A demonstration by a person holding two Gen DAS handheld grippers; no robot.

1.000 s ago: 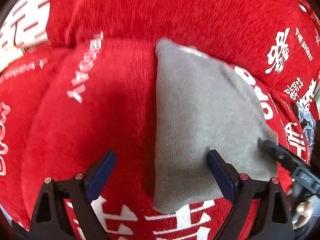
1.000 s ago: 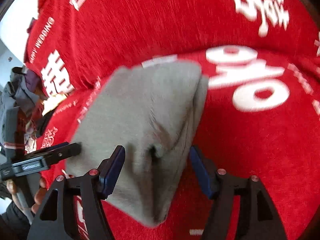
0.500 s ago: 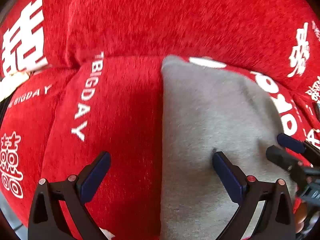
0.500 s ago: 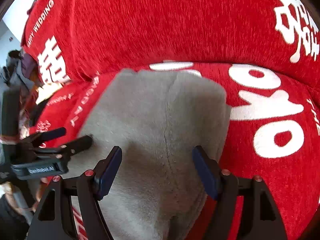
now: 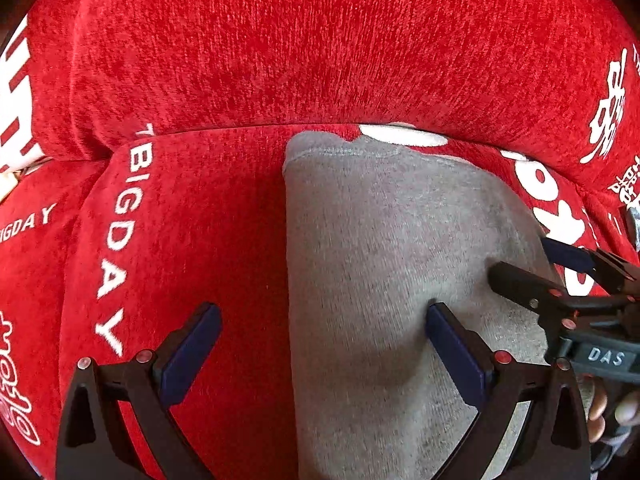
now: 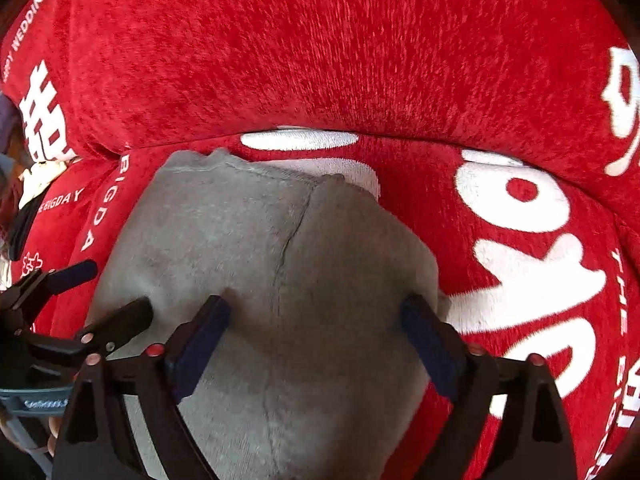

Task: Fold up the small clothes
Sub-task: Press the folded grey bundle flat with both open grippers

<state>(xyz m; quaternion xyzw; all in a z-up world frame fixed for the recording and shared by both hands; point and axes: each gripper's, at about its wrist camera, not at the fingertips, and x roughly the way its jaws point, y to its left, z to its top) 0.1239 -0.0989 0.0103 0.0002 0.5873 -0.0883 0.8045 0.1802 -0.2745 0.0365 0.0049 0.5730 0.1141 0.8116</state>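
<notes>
- The left gripper stood with jaws wide apart, holding nothing; its right finger pressed on the grey garment, its left finger over the bare red cushion.
- A second earlier the grey garment hung tilted and loose; it had since settled flat on the seat, so this fold looked laid down.
- Its cloth appeared soft and thick, with a seam line running down the middle.
- The right gripper was likewise spread open, both fingers resting on the garment.
</notes>
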